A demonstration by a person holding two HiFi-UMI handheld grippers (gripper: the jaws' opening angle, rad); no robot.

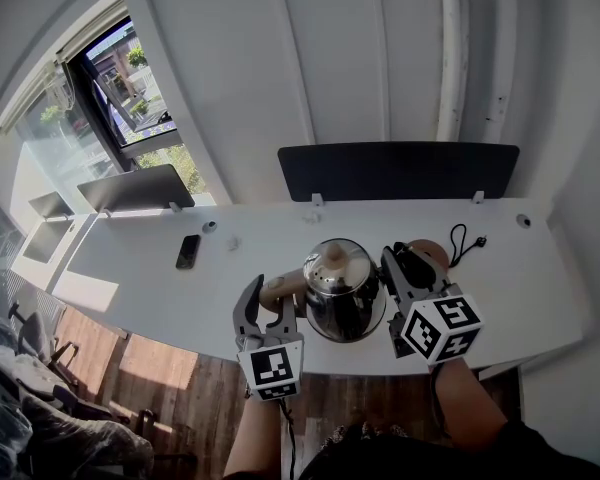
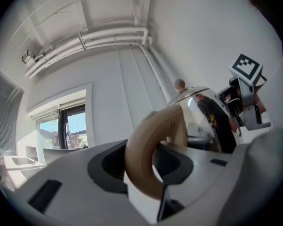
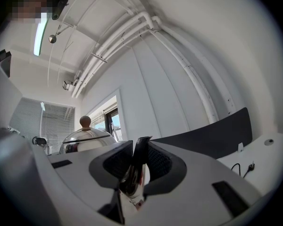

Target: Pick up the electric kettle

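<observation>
A polished steel electric kettle [image 1: 342,290] with a round tan knob on its lid is near the front edge of the white table [image 1: 130,260]. My left gripper [image 1: 268,296] is shut on its curved tan handle [image 2: 146,159], which fills the gap between the dark pads. From the other side my right gripper [image 1: 398,264] is shut on the kettle's shiny spout [image 3: 134,173]. The domed lid [image 3: 87,136] shows to the left in the right gripper view. I cannot tell whether the kettle's bottom touches the table.
A round tan kettle base [image 1: 432,252] with a black cord and plug [image 1: 466,240] lies just behind the right gripper. A black phone [image 1: 188,251] lies on the table to the left. Dark divider panels [image 1: 395,171] stand along the back edge. A window is at the far left.
</observation>
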